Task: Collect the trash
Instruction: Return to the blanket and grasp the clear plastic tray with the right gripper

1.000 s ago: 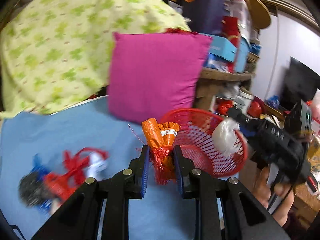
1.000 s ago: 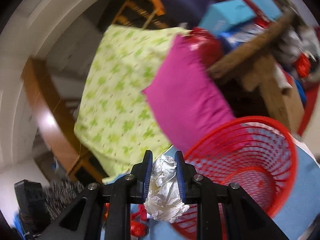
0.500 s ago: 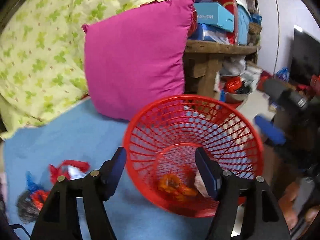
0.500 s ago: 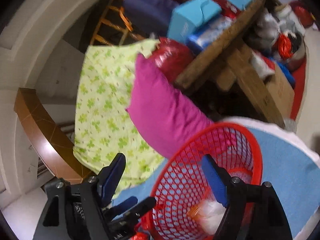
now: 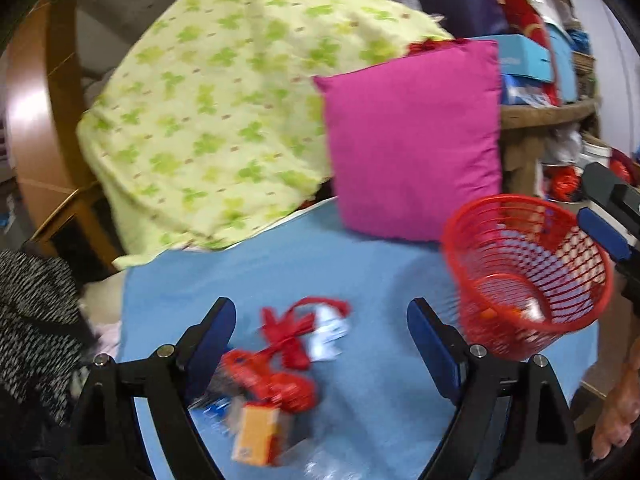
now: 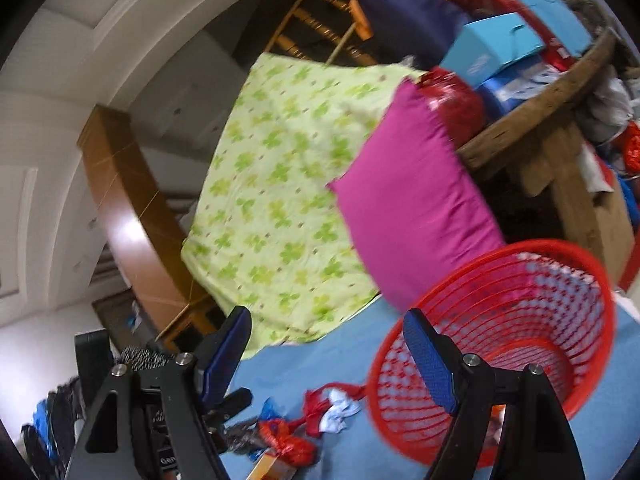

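Observation:
A red mesh basket (image 5: 528, 276) stands on the blue sheet (image 5: 320, 272) at the right, with dropped trash in its bottom. It also shows in the right wrist view (image 6: 520, 344). My left gripper (image 5: 322, 344) is open and empty above a pile of trash: a red ribbon scrap (image 5: 296, 336), a red crumpled wrapper (image 5: 280, 388) and an orange carton (image 5: 256, 432). My right gripper (image 6: 328, 356) is open and empty, left of the basket; its finger (image 5: 604, 232) shows over the basket rim. The same pile shows below it, with the red wrapper (image 6: 288, 446).
A magenta cushion (image 5: 412, 140) leans behind the basket, beside a green-patterned quilt (image 5: 224, 120). A cluttered wooden table (image 6: 540, 92) with boxes stands at the right. A black-and-white knit cloth (image 5: 36, 312) lies at the left edge.
Both grippers let their trash drop into the basket and opened. My left gripper has swung left over the pile. My right gripper has drawn back from the basket.

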Motion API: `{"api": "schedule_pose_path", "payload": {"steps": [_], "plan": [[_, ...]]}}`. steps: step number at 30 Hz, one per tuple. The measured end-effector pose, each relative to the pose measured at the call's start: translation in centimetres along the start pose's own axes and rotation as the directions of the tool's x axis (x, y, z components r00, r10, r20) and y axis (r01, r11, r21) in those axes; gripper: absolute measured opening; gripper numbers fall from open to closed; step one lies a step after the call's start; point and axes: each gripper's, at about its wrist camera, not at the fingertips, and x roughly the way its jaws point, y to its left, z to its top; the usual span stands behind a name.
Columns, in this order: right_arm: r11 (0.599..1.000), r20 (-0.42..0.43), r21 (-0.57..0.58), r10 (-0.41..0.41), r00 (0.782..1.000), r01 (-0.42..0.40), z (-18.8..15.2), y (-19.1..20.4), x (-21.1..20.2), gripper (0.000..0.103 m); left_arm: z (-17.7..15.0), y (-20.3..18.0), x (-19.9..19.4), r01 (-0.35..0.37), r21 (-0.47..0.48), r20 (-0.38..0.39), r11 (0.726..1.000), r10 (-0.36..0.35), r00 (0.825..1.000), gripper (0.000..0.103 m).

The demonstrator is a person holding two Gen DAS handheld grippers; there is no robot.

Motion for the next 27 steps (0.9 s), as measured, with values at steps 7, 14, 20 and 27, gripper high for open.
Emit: {"api": "schedule_pose_path", "payload": {"steps": [7,14,20,27], "plan": [[0.994,-0.118,-0.092,0.04,0.992,-0.051,-3.5,4.3,2.9,0.082,-3.2,6.1,-0.8,-0.103,-0.064,-0.028,0.993,0.101,0.994,0.088],[0.973,-0.29,-0.214,0.026,0.957,-0.092,-8.1,7.6,6.5,0.082,-6.6,11.5,-0.3,-0.173,-0.155,-0.08,0.973,0.162,0.983,0.088],[0.96,-0.382,-0.266,-0.015,0.924,-0.094,-10.9,8.4,8.6,0.082,-9.5,14.4,1.5,-0.219,-0.194,-0.119,0.956,0.199,0.973,0.088],[0.957,-0.484,-0.284,-0.088,0.871,-0.061,-12.9,7.7,11.0,0.082,-14.5,16.4,5.2,-0.215,-0.27,-0.227,0.939,0.155,0.961,0.088]]}}
